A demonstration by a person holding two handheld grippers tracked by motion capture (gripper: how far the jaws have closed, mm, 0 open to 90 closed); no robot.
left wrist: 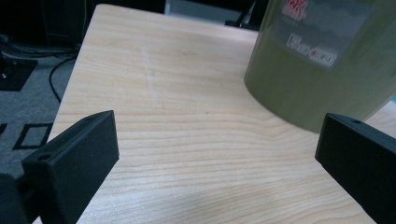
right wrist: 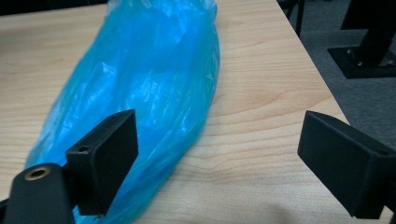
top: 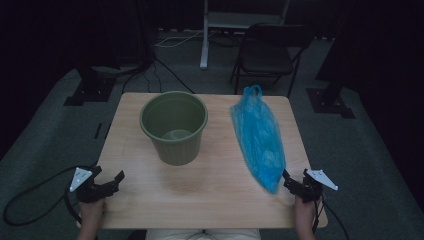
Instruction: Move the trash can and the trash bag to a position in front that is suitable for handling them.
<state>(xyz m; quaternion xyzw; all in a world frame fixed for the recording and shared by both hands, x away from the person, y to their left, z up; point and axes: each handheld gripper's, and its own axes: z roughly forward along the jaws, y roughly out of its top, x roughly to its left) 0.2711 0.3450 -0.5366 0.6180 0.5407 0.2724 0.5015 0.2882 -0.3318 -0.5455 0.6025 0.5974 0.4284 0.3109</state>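
Wooden table (top: 210, 195) bears bucket (top: 174, 127), blue bag (top: 257, 137); left hand-held gripper (top: 111, 182), right hand-held gripper (top: 294, 184) gape empty.

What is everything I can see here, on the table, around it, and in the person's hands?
bucket: one, olive green, upright on the table left of centre, a label on its side.
plastic bag: one, blue, lying lengthwise on the table's right half.
table: one, light wood, in the middle.
folding chair: one, dark, on the floor beyond the table.
cables: several, dark, on the grey floor beyond the table's left.
left claw: one, black, jaws wide apart and empty, at the table's near left edge.
right claw: one, black, jaws wide apart, one jaw beside the bag's near end.
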